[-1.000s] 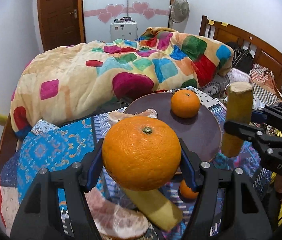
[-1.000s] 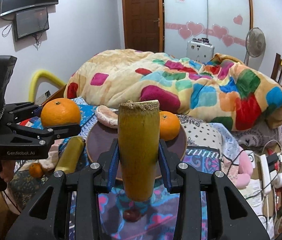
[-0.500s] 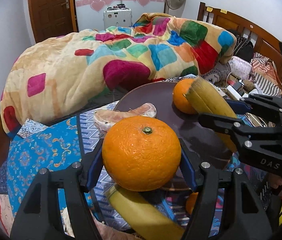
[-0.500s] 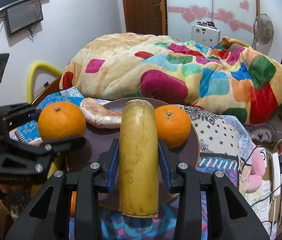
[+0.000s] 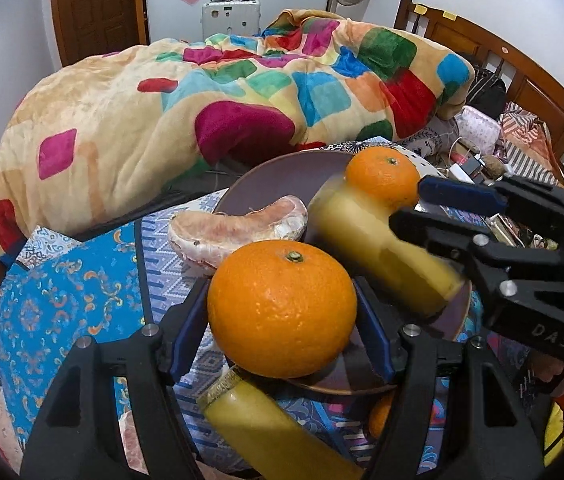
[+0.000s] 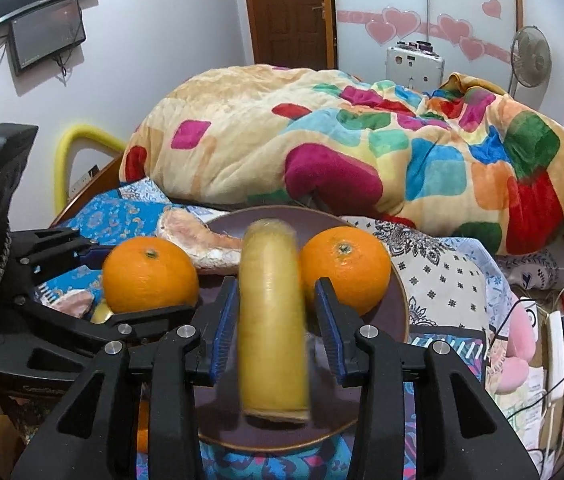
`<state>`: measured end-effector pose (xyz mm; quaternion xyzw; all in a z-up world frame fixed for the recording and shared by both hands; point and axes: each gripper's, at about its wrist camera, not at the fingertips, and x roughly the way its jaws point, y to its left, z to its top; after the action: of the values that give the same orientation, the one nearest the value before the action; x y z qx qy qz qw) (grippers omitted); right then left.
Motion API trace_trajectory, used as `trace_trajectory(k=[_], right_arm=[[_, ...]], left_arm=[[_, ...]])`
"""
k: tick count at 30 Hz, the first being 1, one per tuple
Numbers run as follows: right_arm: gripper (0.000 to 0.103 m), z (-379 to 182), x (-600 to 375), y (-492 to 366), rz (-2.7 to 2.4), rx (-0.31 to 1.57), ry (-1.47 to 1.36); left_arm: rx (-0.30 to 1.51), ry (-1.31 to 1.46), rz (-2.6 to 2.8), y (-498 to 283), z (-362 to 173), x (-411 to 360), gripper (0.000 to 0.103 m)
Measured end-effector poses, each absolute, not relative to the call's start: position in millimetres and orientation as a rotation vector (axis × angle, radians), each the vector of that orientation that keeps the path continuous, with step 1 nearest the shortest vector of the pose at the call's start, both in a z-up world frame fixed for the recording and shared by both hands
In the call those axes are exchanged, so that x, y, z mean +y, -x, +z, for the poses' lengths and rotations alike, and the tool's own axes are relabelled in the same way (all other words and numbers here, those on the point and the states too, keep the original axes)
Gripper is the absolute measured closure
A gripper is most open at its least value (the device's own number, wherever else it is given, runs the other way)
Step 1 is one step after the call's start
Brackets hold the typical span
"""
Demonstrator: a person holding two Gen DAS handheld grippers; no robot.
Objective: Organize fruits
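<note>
The left claw (image 5: 282,320) is clamped on a large round orange (image 5: 282,308), its blue pads pressed against the fruit's two sides, and it hangs just over the near rim of a dark brown round plate (image 5: 278,176). The right claw (image 6: 276,320) stands with its jaws apart. A blurred yellow cut banana piece (image 6: 274,320) sits between them, with a clear gap on the right side and a much narrower one on the left; it appears to be loose and landing on the plate (image 6: 398,312).

Just beyond the right claw's right pad, a second, smaller orange (image 6: 346,268) rests on the plate, close beside the banana piece. A pale pink peeled pomelo wedge (image 5: 238,232) lies ahead of the left claw, leaning on the plate's far-left edge. Below the left claw, off the plate, another yellow banana piece (image 5: 266,428) lies on the blue patterned cloth (image 5: 62,300) covering the worktop, and a small orange fruit (image 5: 380,416) peeks out under the plate's edge.

The held orange looks firm and fairly weighty, with a dimpled skin that grips well; a hold across its widest middle suits it, though being round it may roll once set down. The banana pieces are likely soft and bruise easily, so a light hold at mid-length seems best. The pomelo wedge looks fragile and moist, likely to tear under pressure.
</note>
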<state>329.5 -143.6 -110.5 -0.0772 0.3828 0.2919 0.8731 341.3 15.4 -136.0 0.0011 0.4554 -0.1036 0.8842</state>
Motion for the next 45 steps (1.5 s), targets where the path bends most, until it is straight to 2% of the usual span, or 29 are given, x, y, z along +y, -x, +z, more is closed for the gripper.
trace_trajectory(k=[10, 12, 13, 22, 34, 45], right_arm=[[0.067, -88.1, -156.5, -306.0, 0.594, 0.751, 0.162], [0.066, -84.5, -159.0, -301.3, 0.597, 0.745, 0.157], [0.065, -81.4, -160.7, -296.8, 0.598, 0.738, 0.153], [0.063, -70.2, -162.7, -264.5, 0.602, 0.708, 0.164], [0.062, -76.0, -152.4, -212.6, 0.638, 0.701, 0.175], [0.062, -113.6, -138.4, -184.4, 0.684, 0.778, 0.159]], left_arm=[[0.922, 0.0, -0.199, -329.5, -120.7, 12.8, 0.033], [0.875, -0.015, -0.181, -322.8, -109.1, 13.0, 0.021], [0.854, -0.015, -0.174, -319.5, -103.3, 13.8, 0.018], [0.784, -0.023, -0.104, -273.3, -75.2, 34.6, 0.017], [0.842, 0.037, -0.025, -204.5, -98.7, 78.6, 0.017], [0.9, 0.054, -0.017, -172.4, -139.3, 77.5, 0.017]])
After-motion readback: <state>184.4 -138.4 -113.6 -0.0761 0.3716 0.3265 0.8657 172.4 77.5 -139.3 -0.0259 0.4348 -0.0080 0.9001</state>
